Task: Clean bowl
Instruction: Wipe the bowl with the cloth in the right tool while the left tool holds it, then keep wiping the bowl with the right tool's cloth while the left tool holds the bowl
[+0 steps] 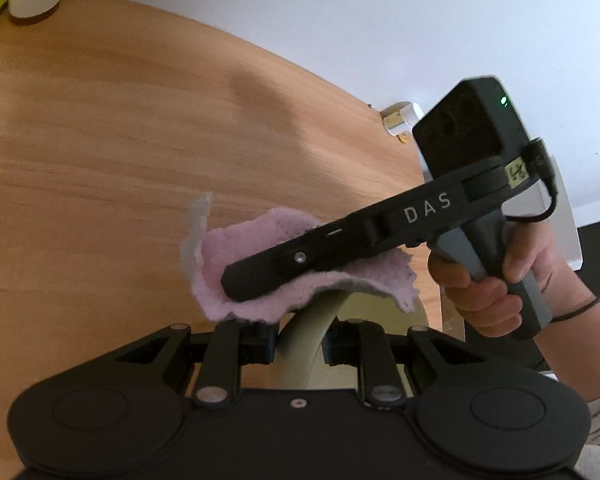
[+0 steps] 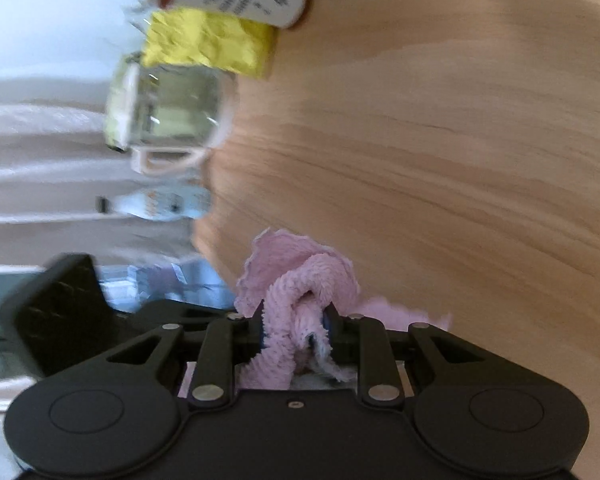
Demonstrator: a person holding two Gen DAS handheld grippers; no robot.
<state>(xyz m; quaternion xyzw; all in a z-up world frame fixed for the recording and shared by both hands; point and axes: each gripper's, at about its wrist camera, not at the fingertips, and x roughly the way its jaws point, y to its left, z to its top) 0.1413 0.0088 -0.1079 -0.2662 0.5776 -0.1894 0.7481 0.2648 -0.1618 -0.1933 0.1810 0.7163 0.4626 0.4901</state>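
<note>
L gripper (image 1: 300,344) clamps bowl (image 1: 306,344) rim, R gripper (image 2: 296,332) pinching pink cloth (image 2: 300,280) — blurred, prob. mug (image 2: 168,120) behind

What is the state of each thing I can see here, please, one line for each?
Left hand-held gripper: shut on the bowl's rim.
Bowl: held edge-on, pale green, off the table.
Right hand-held gripper: shut on the pink cloth.
Pink cloth: bunched, draped over the bowl's rim.
Glass mug: standing on the table, blurred.
Yellow cloth: crumpled beside the mug.
Wooden table: bare near the bowl.
</note>
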